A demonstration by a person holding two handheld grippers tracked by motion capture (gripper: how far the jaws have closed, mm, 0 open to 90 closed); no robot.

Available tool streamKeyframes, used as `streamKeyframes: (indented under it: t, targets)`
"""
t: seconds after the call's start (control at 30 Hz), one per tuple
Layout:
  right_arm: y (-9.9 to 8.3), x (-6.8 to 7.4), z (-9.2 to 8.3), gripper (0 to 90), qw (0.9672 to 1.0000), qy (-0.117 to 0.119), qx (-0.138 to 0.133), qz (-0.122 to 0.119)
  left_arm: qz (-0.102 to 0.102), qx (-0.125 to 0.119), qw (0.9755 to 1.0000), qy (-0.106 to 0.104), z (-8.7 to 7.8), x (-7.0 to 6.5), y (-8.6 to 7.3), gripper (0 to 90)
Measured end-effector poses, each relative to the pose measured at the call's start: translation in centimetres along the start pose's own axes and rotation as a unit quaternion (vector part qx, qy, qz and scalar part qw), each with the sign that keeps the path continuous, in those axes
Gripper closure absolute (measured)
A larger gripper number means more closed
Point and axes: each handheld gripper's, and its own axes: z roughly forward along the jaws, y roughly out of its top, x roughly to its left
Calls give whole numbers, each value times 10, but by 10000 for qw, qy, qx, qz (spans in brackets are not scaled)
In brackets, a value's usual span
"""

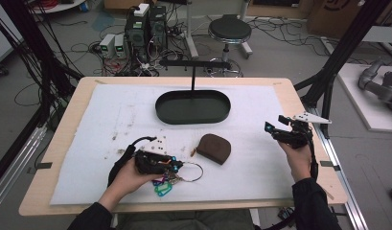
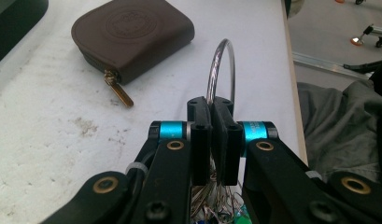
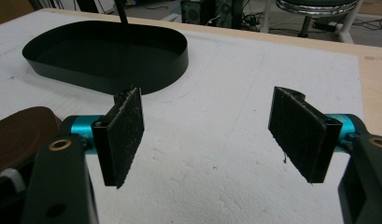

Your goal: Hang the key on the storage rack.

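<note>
Low, left hand-held gripper (image 2: 212, 116) on key ring (image 2: 221, 70)

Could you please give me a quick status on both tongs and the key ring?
Left tongs shut on key ring, low over the white mat. Right tongs open, empty. Brown pouch just beyond the ring; black tray farther back.

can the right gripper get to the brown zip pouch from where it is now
Probably yes. The right gripper is open and empty, and bare white mat lies between it and the brown zip pouch. The left gripper, shut on the key ring, sits just beside the pouch.
</note>
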Motion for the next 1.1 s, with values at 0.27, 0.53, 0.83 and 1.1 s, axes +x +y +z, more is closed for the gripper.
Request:
streamKeyframes:
  t: [0.27, 0.53, 0.83, 1.1]
  targets:
    - [0, 0, 1, 273, 10000, 9, 4, -10, -9, -217, 9998, 28, -6, 0, 3, 864]
    - [0, 0, 0, 274, 10000, 6, -3, 9, -3, -409, 9991, 135, -17, 0, 8, 864]
    - [0, 0, 1, 274, 10000, -2, 2, -10, 17, -608, 9977, 292, -29, 1, 12, 864]
    - [0, 0, 1, 274, 10000, -17, 5, -9, 31, -841, 9952, 505, -43, 3, 18, 865]
